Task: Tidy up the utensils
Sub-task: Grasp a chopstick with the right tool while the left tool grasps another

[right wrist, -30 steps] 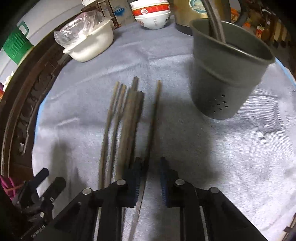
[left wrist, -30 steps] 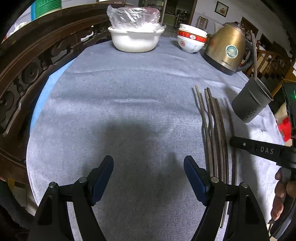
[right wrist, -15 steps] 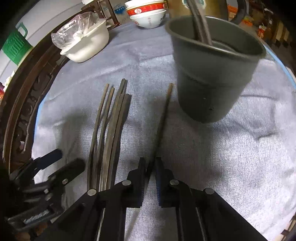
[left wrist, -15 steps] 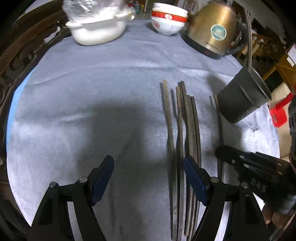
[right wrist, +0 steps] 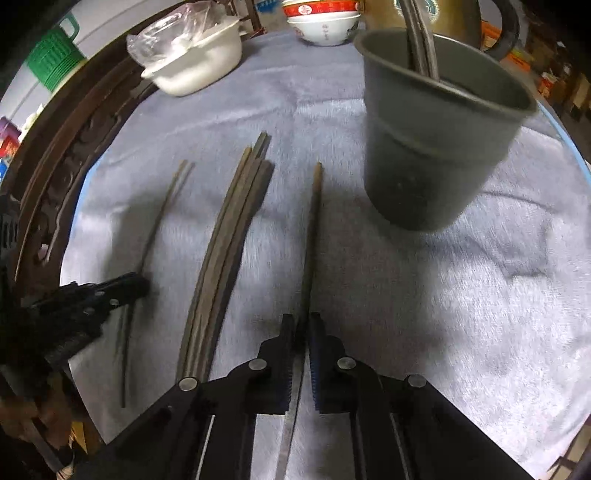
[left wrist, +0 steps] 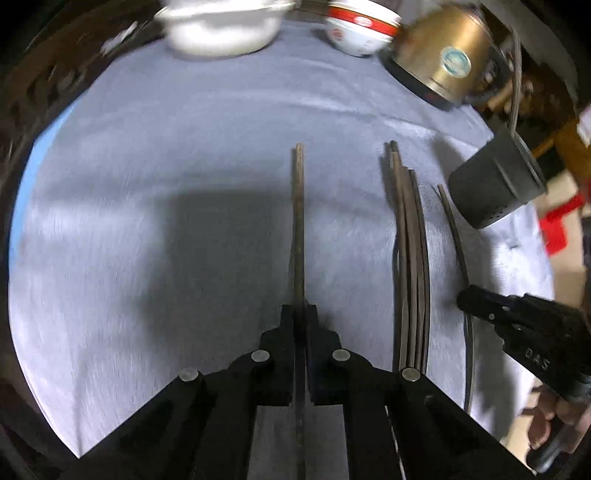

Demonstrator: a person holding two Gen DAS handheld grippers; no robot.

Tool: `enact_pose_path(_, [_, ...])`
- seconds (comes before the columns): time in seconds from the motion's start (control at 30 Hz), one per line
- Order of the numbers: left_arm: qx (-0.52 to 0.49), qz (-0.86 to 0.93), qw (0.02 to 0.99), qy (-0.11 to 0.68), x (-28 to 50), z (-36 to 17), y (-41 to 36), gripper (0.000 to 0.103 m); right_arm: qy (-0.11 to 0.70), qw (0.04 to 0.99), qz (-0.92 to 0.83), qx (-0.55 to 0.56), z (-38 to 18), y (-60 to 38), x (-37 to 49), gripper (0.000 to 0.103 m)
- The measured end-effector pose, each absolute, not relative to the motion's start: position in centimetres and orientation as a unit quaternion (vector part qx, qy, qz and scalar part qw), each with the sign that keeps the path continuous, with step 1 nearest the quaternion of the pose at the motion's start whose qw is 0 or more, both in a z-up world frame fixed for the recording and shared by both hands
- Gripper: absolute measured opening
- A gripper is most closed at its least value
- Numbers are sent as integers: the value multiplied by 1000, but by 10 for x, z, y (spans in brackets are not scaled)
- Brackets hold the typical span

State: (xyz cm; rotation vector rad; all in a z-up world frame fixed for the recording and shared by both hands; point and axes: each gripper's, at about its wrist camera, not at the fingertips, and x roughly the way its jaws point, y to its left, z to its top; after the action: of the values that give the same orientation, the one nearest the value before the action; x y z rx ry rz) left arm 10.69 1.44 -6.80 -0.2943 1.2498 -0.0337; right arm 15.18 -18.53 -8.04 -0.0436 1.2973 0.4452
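Observation:
My left gripper [left wrist: 300,314] is shut on a single brown chopstick [left wrist: 298,221] that points away over the grey cloth. A bundle of several chopsticks [left wrist: 410,258] lies to its right on the cloth. My right gripper [right wrist: 303,325] is shut on another chopstick [right wrist: 312,240], whose tip lies near the dark grey holder cup [right wrist: 432,147]. The cup holds some chopsticks [right wrist: 419,44]. The bundle [right wrist: 229,236] lies left of the right gripper. The left gripper also shows in the right wrist view [right wrist: 136,286], and the right gripper in the left wrist view [left wrist: 465,301].
A white bowl with a plastic bag [right wrist: 195,62], a stack of red-rimmed bowls [right wrist: 321,18] and a gold kettle [left wrist: 443,55] stand at the far side. A carved wooden rail [right wrist: 66,162] runs along the left. The holder cup [left wrist: 495,184] leans at the right edge.
My left gripper has closed on one chopstick and pulled it left, apart from the bundle. My right gripper stays shut on its chopstick and the cup looks closer.

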Motion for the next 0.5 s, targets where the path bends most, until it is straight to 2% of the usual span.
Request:
enact_pose_path(0.07, [-159, -18, 794, 586, 96, -67, 20, 5, 601, 768, 218, -28, -81, -186, 147, 11])
enact_pose_path(0.13, [-175, -30, 788, 589, 93, -66, 23, 12, 607, 763, 220, -20, -80, -188, 149, 11])
enact_pose_path(0.2, [-174, -37, 786, 592, 98, -61, 25, 40, 613, 759, 218, -7, -80, -187, 157, 12])
enact_pose_path(0.27, [-162, -14, 796, 583, 106, -55, 30, 54, 612, 763, 210, 9, -77, -187, 166, 13])
enact_pose_path(0.37, [-148, -5, 799, 583, 130, -48, 36, 55, 617, 763, 193, 15, -80, -183, 181, 19])
enact_pose_path(0.5, [-131, 6, 772, 622, 155, -64, 31, 54, 626, 760, 172, 14, -83, -174, 200, 19])
